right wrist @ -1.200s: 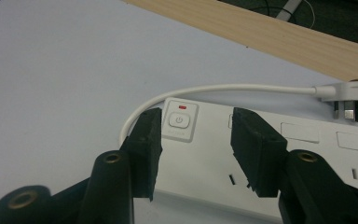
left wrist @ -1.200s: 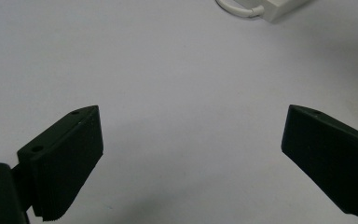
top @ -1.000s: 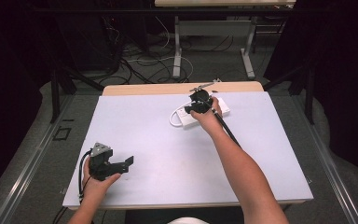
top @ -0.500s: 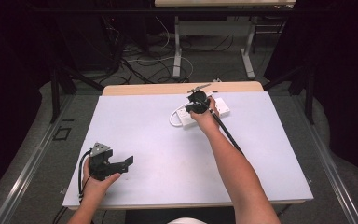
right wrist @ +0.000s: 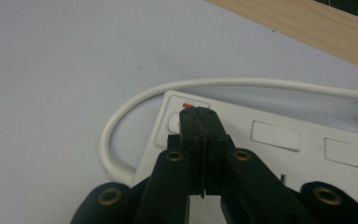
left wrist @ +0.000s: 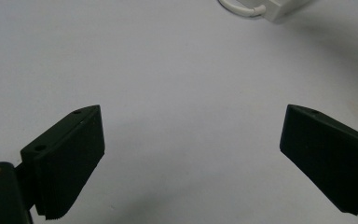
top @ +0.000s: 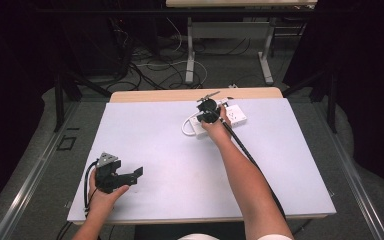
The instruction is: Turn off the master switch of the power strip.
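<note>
Now, view by view:

High view, change: the right gripper has been lowered onto the white power strip since the earlier pictures, and its jaws have just been closing, with nothing caught between them.
High view, meaning: the closed tips are judged to be meant as a single prod for the strip's switch, so the pressing step seems to be in hand.
High view, strip's place: it lies on the table near the far edge, right of the middle, its white cord looped at its left end.
High view, right arm: it is stretched far forward across the table, the gripper pointed down at the strip.
High view, left hand: the left gripper is held near the near left corner, unmoved, pointing right.

Left gripper view, jaws: they are seen wide apart over bare table, nothing between them.

Right gripper view, jaws: they are pressed together, tips set at the red switch on the strip's end.
</note>
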Demonstrator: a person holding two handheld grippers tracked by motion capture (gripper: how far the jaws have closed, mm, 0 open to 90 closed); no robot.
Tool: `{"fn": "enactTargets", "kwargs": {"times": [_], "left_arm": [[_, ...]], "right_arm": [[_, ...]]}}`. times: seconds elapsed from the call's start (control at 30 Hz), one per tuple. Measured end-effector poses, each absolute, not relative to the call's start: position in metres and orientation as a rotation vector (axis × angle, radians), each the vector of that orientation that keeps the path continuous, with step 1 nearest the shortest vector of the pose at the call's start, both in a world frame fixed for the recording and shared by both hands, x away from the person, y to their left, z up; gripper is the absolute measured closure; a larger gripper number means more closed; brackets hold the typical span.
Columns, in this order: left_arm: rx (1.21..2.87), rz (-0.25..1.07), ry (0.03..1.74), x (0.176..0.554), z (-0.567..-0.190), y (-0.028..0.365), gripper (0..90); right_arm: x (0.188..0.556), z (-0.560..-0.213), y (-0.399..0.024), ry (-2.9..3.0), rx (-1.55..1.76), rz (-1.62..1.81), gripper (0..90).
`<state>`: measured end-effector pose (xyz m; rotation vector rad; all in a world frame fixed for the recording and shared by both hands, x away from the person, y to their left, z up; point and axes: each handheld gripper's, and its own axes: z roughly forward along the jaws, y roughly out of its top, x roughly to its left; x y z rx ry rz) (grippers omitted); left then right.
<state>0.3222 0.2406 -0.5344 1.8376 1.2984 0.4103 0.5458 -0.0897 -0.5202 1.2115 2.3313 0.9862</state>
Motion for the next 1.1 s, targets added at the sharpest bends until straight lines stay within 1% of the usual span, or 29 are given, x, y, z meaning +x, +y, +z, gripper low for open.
{"fn": "enactTargets", "kwargs": {"times": [0.07, 0.23, 0.37, 0.47, 0.7, 1.0, 1.1], "left_arm": [[1.817, 0.425, 1.302, 0.322, -0.535, 0.240, 6.5], [1.820, 0.411, 1.306, 0.322, -0.535, 0.240, 6.7], [1.832, 0.409, 1.302, 0.321, -0.534, 0.242, 6.8], [1.809, 0.427, 1.306, 0.321, -0.535, 0.242, 7.0], [1.829, 0.408, 1.308, 0.321, -0.535, 0.242, 7.1], [1.817, 0.426, 1.310, 0.322, -0.537, 0.240, 7.2], [1.823, 0.419, 1.311, 0.322, -0.536, 0.240, 7.3]], "right_arm": [[0.546, -0.521, -0.086, 2.339, 1.209, 0.984, 90.0], [0.550, -0.525, -0.077, 2.336, 1.169, 1.002, 90.0], [0.552, -0.526, -0.074, 2.353, 1.183, 0.937, 90.0], [0.553, -0.527, -0.073, 2.378, 1.191, 0.894, 90.0], [0.553, -0.529, -0.072, 2.363, 1.206, 0.916, 90.0], [0.552, -0.530, -0.071, 2.349, 1.217, 0.912, 90.0], [0.552, -0.529, -0.072, 2.332, 1.262, 0.971, 90.0]]}}
